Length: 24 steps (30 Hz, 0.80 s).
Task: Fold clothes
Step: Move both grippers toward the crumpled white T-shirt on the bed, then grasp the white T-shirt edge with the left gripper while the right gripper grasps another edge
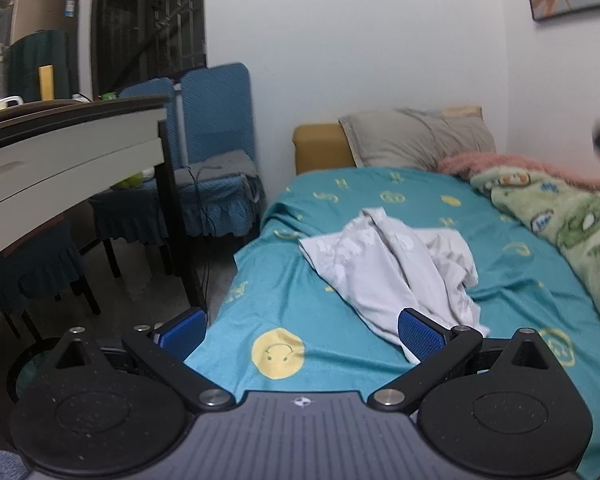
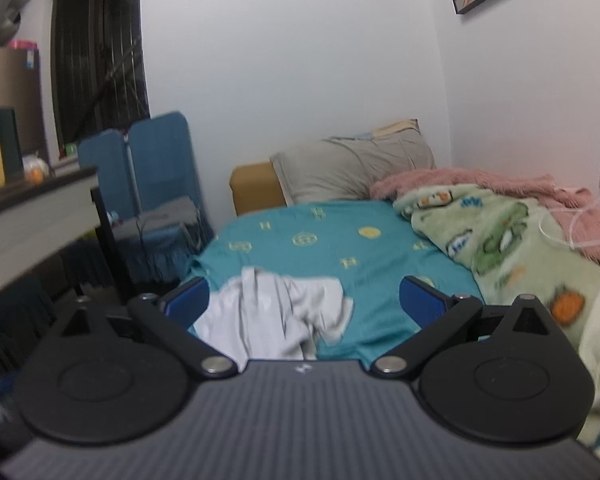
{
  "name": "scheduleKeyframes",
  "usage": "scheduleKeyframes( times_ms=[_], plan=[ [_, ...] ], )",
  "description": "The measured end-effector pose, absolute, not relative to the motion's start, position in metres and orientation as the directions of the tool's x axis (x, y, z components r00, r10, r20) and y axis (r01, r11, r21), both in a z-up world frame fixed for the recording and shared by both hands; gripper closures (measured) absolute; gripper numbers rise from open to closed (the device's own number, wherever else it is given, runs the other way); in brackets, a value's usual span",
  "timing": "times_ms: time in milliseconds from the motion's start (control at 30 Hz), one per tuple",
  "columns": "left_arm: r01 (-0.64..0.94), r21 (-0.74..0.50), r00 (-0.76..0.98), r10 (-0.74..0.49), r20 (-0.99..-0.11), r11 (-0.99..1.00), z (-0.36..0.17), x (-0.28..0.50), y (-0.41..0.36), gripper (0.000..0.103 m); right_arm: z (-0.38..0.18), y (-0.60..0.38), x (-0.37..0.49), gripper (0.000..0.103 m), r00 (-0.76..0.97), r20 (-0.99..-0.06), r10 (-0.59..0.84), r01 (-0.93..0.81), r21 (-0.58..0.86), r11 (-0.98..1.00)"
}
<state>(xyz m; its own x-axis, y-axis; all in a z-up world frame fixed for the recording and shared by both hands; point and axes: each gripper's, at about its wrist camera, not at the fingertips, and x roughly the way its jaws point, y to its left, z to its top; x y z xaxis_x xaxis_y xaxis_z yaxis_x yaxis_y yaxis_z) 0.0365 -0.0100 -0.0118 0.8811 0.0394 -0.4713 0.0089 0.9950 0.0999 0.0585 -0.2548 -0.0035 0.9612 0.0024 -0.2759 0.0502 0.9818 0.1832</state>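
A crumpled white garment [image 1: 396, 264] lies in a heap on the teal bed sheet [image 1: 340, 200], near the bed's front half. My left gripper [image 1: 300, 334] hovers open above the bed's near left corner, its blue pads wide apart and empty, short of the garment. In the right wrist view the same white garment [image 2: 272, 316] sits low between the fingers of my right gripper [image 2: 304, 300], which is also open, holds nothing and stays above the cloth. The garment's near part is hidden behind the gripper body.
A green cartoon blanket [image 1: 560, 224] and a pink fuzzy blanket [image 2: 500, 188] pile along the bed's right side by the wall. A grey pillow [image 1: 416, 140] leans at the head. Left of the bed stand a white table [image 1: 60, 168] and blue-covered chairs [image 1: 216, 152].
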Motion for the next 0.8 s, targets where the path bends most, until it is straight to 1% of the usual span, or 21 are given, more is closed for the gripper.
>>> scheduleKeyframes(
  times_ms=[67, 167, 333, 400, 467, 567, 633, 733, 800],
  plan=[
    [0.030, 0.102, 0.865, 0.026, -0.501, 0.994, -0.013, 0.045, -0.015, 0.000, 0.006, -0.266, 0.068, 0.000, 0.967, -0.256, 0.008, 0.047, 0.207, 0.977],
    [0.058, 0.095, 0.842, 0.003, -0.539, 0.994, -0.014, 0.061, -0.024, 0.000, 0.005, -0.283, 0.074, 0.000, 0.968, -0.243, -0.055, 0.105, 0.196, 0.975],
    [0.137, 0.067, 0.795, -0.069, -0.603, 0.988, -0.022, 0.104, -0.058, 0.000, -0.021, -0.309, 0.079, 0.000, 0.953, -0.293, -0.078, 0.154, 0.248, 0.956],
    [0.200, 0.045, 0.744, -0.122, -0.657, 0.979, -0.035, 0.122, -0.077, 0.000, -0.029, -0.314, 0.079, 0.000, 0.942, -0.324, -0.090, 0.176, 0.247, 0.953],
    [0.266, 0.025, 0.660, -0.163, -0.734, 0.964, -0.058, 0.139, -0.100, 0.000, -0.034, -0.320, 0.078, 0.000, 0.932, -0.347, -0.101, 0.199, 0.258, 0.945],
    [0.338, 0.061, 0.573, -0.153, -0.805, 0.939, -0.094, 0.158, -0.130, 0.000, -0.045, -0.336, 0.074, 0.000, 0.918, -0.377, -0.120, 0.244, 0.301, 0.922],
    [0.370, 0.097, 0.566, -0.141, -0.812, 0.924, -0.113, 0.166, -0.145, 0.000, -0.054, -0.352, 0.072, 0.000, 0.902, -0.414, -0.121, 0.285, 0.361, 0.888],
    [0.396, 0.124, 0.607, -0.159, -0.779, 0.910, -0.124, 0.167, -0.151, 0.000, -0.065, -0.370, 0.068, 0.000, 0.883, -0.450, -0.130, 0.349, 0.445, 0.825],
    [0.386, 0.148, 0.655, -0.158, -0.739, 0.910, -0.129, 0.170, -0.156, 0.000, -0.069, -0.373, 0.066, 0.000, 0.881, -0.452, -0.141, 0.367, 0.465, 0.805]
  ],
)
